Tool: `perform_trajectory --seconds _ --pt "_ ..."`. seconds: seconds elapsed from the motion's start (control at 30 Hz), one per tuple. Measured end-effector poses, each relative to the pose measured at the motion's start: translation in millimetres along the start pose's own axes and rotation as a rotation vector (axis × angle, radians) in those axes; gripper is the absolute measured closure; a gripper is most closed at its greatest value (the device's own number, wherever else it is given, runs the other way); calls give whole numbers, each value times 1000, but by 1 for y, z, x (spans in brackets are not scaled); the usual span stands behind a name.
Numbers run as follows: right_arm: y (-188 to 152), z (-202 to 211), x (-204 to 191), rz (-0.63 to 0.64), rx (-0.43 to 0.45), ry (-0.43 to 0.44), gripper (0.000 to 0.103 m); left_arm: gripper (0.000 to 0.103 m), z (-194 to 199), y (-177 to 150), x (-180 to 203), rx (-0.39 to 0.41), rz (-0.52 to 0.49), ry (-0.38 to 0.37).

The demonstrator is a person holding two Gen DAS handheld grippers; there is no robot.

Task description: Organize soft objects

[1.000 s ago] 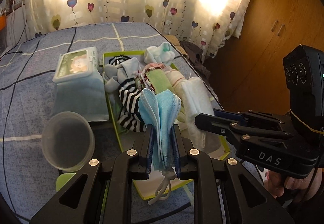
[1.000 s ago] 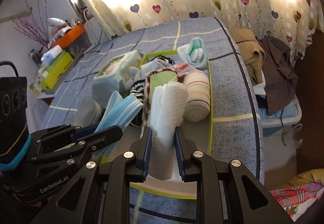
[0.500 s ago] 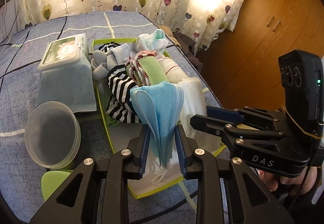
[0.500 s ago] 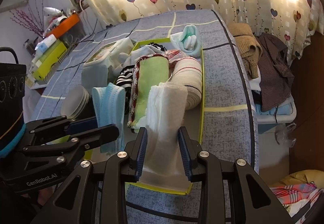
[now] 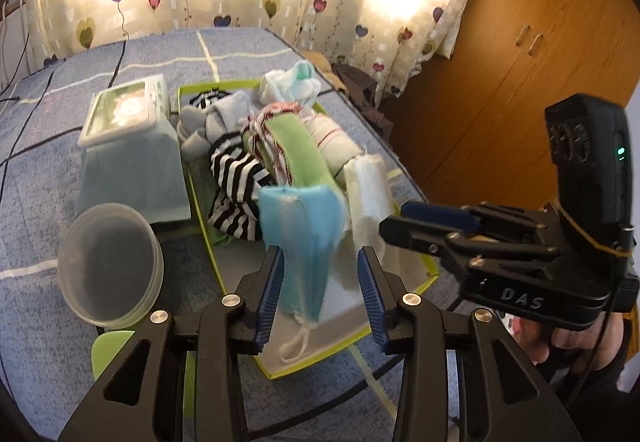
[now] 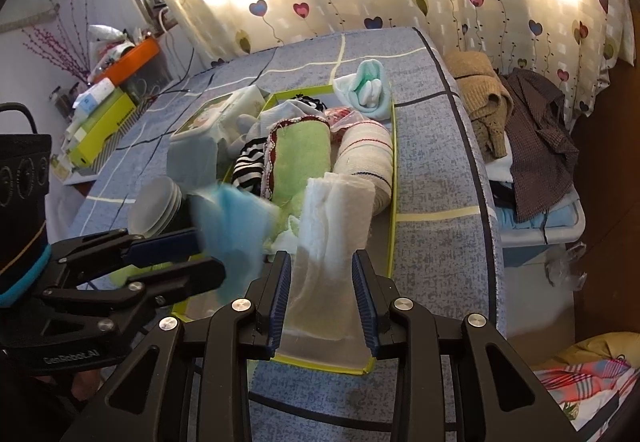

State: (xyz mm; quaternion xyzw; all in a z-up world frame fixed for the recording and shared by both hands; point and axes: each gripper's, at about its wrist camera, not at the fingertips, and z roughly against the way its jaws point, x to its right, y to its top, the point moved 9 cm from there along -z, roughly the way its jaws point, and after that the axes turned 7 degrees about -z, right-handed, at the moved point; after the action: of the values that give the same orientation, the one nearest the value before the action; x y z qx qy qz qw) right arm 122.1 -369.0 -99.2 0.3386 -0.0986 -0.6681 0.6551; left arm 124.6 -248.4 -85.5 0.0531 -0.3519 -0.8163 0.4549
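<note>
A lime-rimmed tray (image 5: 199,202) on the blue bedspread holds rolled soft items: a striped sock (image 5: 236,178), a green towel roll (image 5: 300,146) and a beige roll (image 6: 364,154). My left gripper (image 5: 320,282) hangs over the tray's near end. Its jaws are opening, and a stack of blue face masks (image 5: 304,234) sags loose between them onto the tray floor. My right gripper (image 6: 322,294) stands open around a folded white cloth (image 6: 336,210) that rests in the tray. In the left wrist view the right gripper (image 5: 400,226) sits just right of the masks.
Left of the tray stand a wet-wipe pack (image 5: 128,110) and a round clear tub (image 5: 108,262). A pale sock bundle (image 5: 292,82) lies at the tray's far corner. Clothes (image 6: 520,122) are heaped past the bed's right edge, before a wooden wardrobe (image 5: 520,82).
The left jaws went from clamped on the masks to wide apart, and the masks slumped into the tray. The right jaws loosened off the white cloth, which now rests in the tray.
</note>
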Motion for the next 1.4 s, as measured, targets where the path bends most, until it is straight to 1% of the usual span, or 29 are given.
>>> perform_trajectory --seconds 0.13,0.43,0.6,0.63,0.73,0.77,1.17,1.4 --pt "0 0 -1 0 1 1 73 63 -1 -1 -1 -6 4 5" --pt "2 7 -7 3 22 2 73 63 13 2 -10 35 29 43" --pt "0 13 -13 12 30 -1 73 63 21 2 -9 50 24 54" --pt "0 15 -16 17 32 -4 72 63 23 1 -9 53 22 56" --pt "-2 20 -22 27 38 -8 61 63 29 2 -8 65 20 60" --pt "-2 22 -24 31 42 -8 59 63 32 1 -7 69 20 64" --pt "-10 39 -47 76 78 -61 49 63 58 -7 -11 105 29 110" --pt "-17 45 -52 85 84 -109 47 63 69 -12 -13 117 38 128"
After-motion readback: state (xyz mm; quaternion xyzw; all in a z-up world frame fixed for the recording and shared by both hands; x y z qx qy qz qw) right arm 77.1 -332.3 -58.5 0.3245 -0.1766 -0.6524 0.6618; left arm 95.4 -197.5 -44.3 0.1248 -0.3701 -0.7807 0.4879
